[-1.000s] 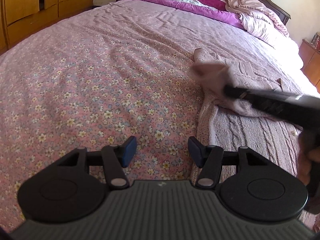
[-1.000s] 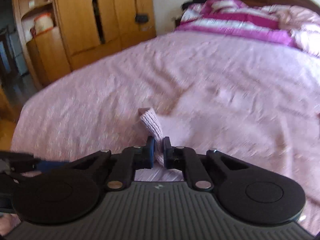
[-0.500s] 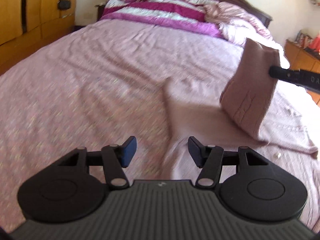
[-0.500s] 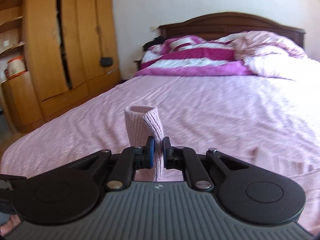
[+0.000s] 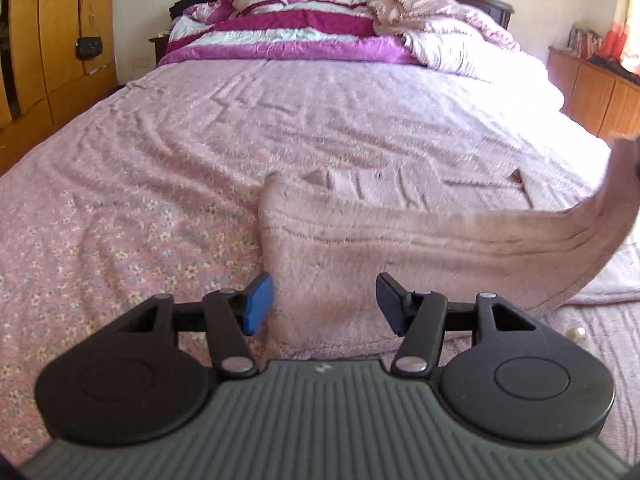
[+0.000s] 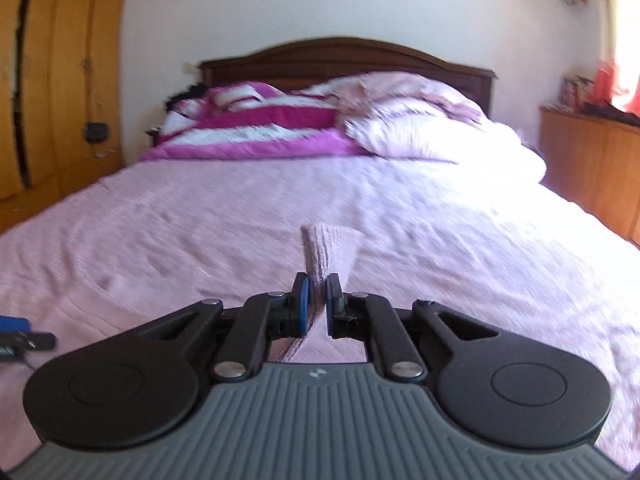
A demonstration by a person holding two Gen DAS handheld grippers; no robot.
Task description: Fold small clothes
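Observation:
A small pink knitted garment [image 5: 360, 248] lies on the bed, one part of it stretched up and off to the right edge of the left wrist view. My left gripper [image 5: 323, 304] hovers open just above the garment's near left part, with nothing between its fingers. In the right wrist view my right gripper [image 6: 317, 304] is shut on a ribbed knitted cuff [image 6: 330, 246] of the garment, which sticks up in front of the jaws above the sheet.
The bed has a pink floral sheet [image 5: 120, 220] with a striped magenta quilt [image 5: 288, 36] and pale bedding [image 6: 432, 132] heaped at the headboard. Wooden wardrobes [image 6: 52, 80] stand on the left and a low cabinet [image 6: 592, 168] on the right.
My right gripper has carried the cuff up and across to the right, drawing the garment out in a long band. My left gripper has moved rightwards over the garment's near part and stayed open.

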